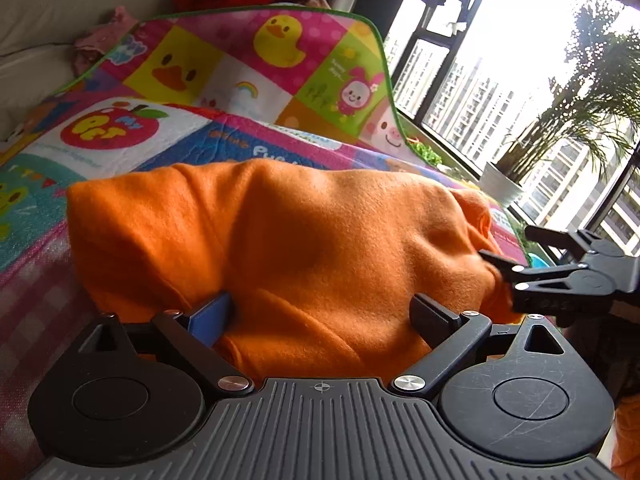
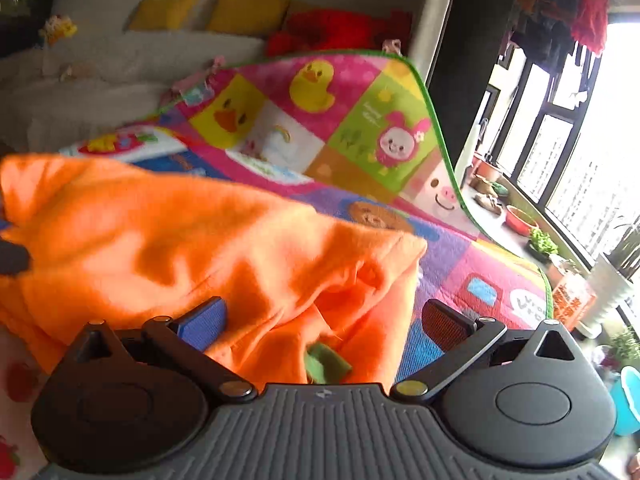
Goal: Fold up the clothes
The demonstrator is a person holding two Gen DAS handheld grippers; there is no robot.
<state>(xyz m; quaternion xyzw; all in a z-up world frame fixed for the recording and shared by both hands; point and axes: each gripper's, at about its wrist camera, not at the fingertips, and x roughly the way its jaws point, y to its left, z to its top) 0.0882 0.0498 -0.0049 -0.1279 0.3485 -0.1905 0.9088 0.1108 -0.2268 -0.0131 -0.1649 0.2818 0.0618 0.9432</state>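
Left gripper jaws spread wide, orange fleece garment bunched between and under them, nothing pinched. Right gripper likewise apart; blue pad rests against the cloth, the other finger sits off the cloth edge over the play mat. In the left view the right gripper shows at the garment's right side, one finger touching the fleece, the other above it, not closed.

Garment lies in a loose heap on the colourful cartoon mat, partly doubled over, corner hanging free, a green patch showing in a fold near the right gripper. Whether the mat lies on a bed or the floor, cannot tell.

Step, by my read: mid-fold, between grasps, with both tools positioned for a pickup along the near edge.

Next move calls for: close each gripper on a single layer edge, not the whole bunch, then lift together and lay the cloth flat. Risk: thick fleece, easy to grab two layers.
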